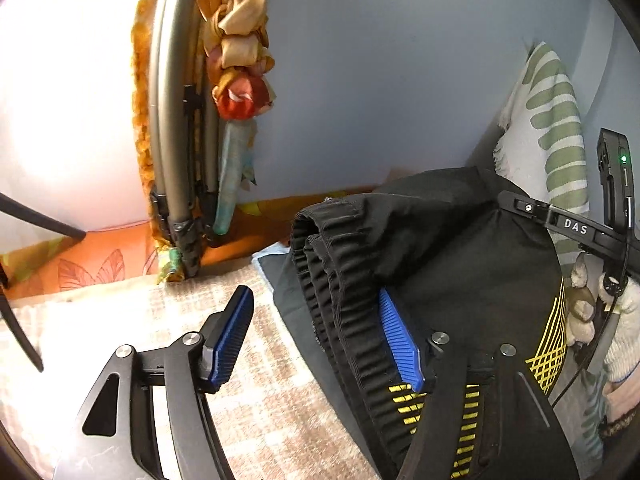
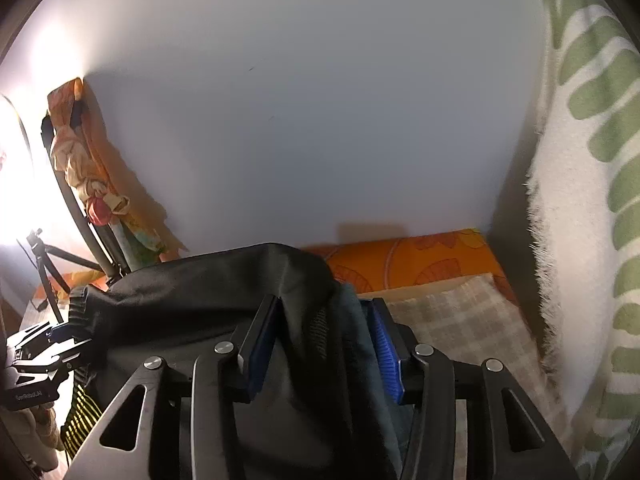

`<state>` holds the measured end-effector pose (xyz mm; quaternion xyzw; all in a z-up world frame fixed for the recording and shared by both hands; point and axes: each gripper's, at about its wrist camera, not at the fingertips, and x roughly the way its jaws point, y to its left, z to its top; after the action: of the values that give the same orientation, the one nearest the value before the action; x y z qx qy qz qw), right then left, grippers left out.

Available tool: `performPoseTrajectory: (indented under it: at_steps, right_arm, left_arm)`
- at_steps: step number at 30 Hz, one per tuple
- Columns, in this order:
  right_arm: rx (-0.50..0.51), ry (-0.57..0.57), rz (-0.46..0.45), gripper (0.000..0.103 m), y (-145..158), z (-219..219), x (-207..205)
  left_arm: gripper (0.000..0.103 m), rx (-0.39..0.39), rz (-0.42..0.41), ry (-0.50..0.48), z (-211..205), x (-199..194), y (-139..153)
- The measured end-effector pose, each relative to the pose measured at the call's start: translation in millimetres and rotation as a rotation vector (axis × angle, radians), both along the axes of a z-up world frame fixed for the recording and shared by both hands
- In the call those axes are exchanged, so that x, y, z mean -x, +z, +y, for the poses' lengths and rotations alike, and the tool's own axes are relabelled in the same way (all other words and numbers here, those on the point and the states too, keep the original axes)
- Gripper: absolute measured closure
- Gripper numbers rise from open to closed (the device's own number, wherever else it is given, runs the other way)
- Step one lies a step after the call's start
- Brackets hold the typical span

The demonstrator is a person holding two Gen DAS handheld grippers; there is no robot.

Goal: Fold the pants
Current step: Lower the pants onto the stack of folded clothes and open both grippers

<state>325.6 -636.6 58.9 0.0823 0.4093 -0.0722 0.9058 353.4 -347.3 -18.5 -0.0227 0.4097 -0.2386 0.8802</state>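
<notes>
Fingers of both grippers, left (image 1: 320, 340) and right (image 2: 324, 346), stand spread around the black pants (image 1: 440, 248), pinching nothing.

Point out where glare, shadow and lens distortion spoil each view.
Left wrist view: glare whitens the upper left, the metal frame bows from fisheye distortion. Right wrist view: a bright light burns out the left edge, the black pants lose detail in shadow, the green-patterned towel curves along the rim.

The pants (image 1: 460, 248) are black, with a ribbed elastic waistband (image 1: 340, 300) and yellow striped print at 5 o'clock in my left view. They lie bunched and partly raised on the checked bedcover, waistband toward 9 o'clock.
</notes>
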Motion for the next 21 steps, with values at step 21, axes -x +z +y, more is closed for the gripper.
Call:
performPoseTrajectory:
  at_steps: [21]
  right_arm:
    - [0.047, -0.044, -0.13, 0.03, 53, 27, 106]
  left_arm:
    - [0.033, -0.014, -0.158, -0.067, -4, 95, 59]
